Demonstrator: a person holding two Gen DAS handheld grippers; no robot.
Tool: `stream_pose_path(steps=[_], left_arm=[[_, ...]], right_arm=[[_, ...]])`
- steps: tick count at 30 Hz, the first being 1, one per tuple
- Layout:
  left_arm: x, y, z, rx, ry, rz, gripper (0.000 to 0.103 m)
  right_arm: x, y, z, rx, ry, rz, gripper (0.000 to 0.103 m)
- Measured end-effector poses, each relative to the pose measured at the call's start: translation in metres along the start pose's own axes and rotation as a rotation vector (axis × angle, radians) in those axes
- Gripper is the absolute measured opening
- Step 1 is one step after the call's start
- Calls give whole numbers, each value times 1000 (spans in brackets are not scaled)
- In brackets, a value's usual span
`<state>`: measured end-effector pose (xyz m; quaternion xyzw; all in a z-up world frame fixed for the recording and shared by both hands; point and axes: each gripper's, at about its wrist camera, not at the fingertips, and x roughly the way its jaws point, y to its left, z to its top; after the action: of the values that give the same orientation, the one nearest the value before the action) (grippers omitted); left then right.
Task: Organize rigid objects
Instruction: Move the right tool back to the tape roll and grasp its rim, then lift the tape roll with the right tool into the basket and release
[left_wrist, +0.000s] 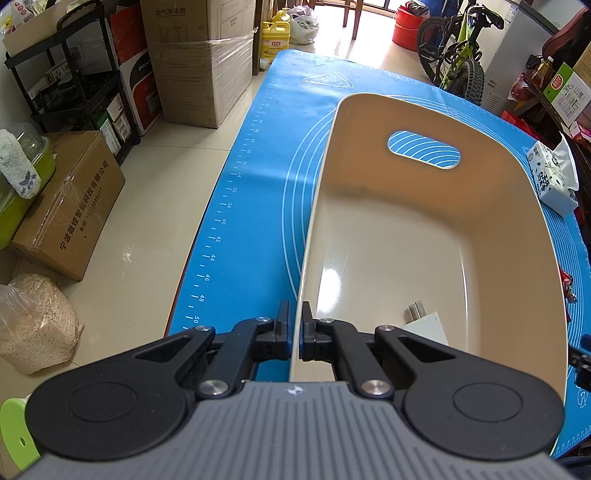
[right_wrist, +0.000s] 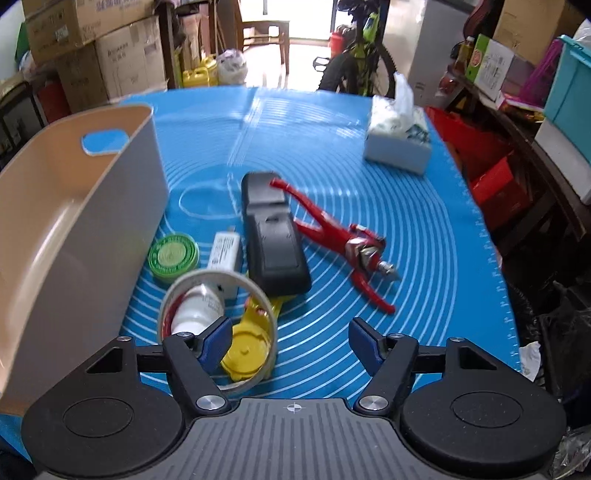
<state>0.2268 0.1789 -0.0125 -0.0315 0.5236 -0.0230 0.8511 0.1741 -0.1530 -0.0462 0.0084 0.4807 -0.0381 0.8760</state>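
Your left claw (left_wrist: 295, 325) is clamped on the bin (left_wrist: 424, 240) rim. Right claw (right_wrist: 291, 341) hangs wide open, empty. That tape roll (right_wrist: 218, 328) nearby is light and stiff, so pinch its wall.

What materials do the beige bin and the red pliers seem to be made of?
Beige bin: likely glossy moulded plastic; thin wall, light reflects off its floor.
Red pliers: apparently metal with red coated handles; a bare silvery bolt shows at the pivot.

White adapter (left_wrist: 424, 325) half hidden behind gripper linkage.
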Motion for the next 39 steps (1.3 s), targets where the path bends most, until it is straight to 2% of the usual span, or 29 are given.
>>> stream_pose_path(steps=[8,10,12,13,16,39], left_arm=[[0,0,0,0,0,0,5],[0,0,0,0,0,0,5],[0,0,0,-1,0,0,5],[0,1,0,-2,0,-1,5],[0,1,0,-3,1,-1,5],[0,1,0,-3,1,-2,5]], right_arm=[[18,4,-5,23,32,26,58],[19,4,-5,35,39,41,44],[20,4,-5,44,46,49,40],[20,4,-5,49,45,51,26],[19,5,-5,61,43,40,17],[-45,7,25,99,-171,9,17]])
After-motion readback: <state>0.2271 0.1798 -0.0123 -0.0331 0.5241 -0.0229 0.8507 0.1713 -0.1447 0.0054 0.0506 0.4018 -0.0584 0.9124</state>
